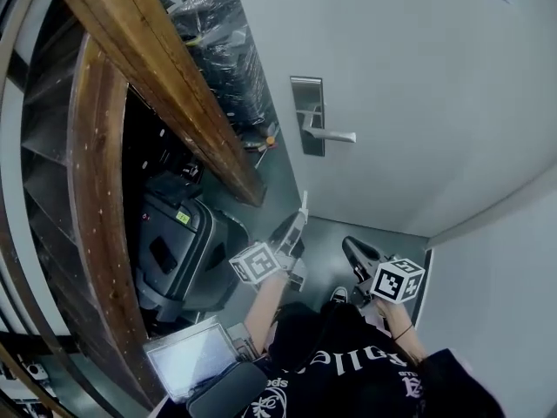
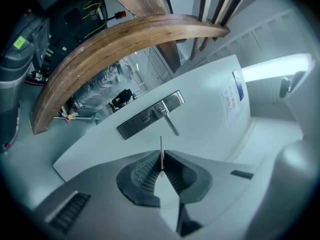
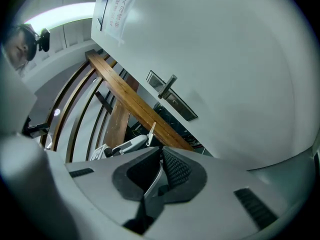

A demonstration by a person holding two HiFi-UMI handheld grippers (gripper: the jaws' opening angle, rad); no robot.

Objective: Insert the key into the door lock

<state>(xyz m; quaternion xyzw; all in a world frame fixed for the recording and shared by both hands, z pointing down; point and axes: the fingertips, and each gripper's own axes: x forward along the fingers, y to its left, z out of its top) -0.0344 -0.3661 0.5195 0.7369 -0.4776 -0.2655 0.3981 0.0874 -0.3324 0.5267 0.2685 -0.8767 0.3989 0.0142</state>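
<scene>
Below the lock plate (image 1: 306, 116), at its 6 o'clock and well apart, the left gripper (image 1: 294, 233) clamps the key (image 1: 304, 205). The right gripper (image 1: 355, 252), at 4 o'clock of the left, has its jaws together and empty.

Black shirt (image 1: 348, 368), white lettering; dark wristband (image 1: 402, 331); grey left gripper (image 1: 298, 225), right gripper (image 1: 350, 249), marker cubes (image 1: 259, 262).

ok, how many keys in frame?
1. The key is clamped in the left gripper, pointing toward the door's lock plate, short of it. The right gripper is shut on nothing. Clutter behind the wooden rail could hide others.
</scene>
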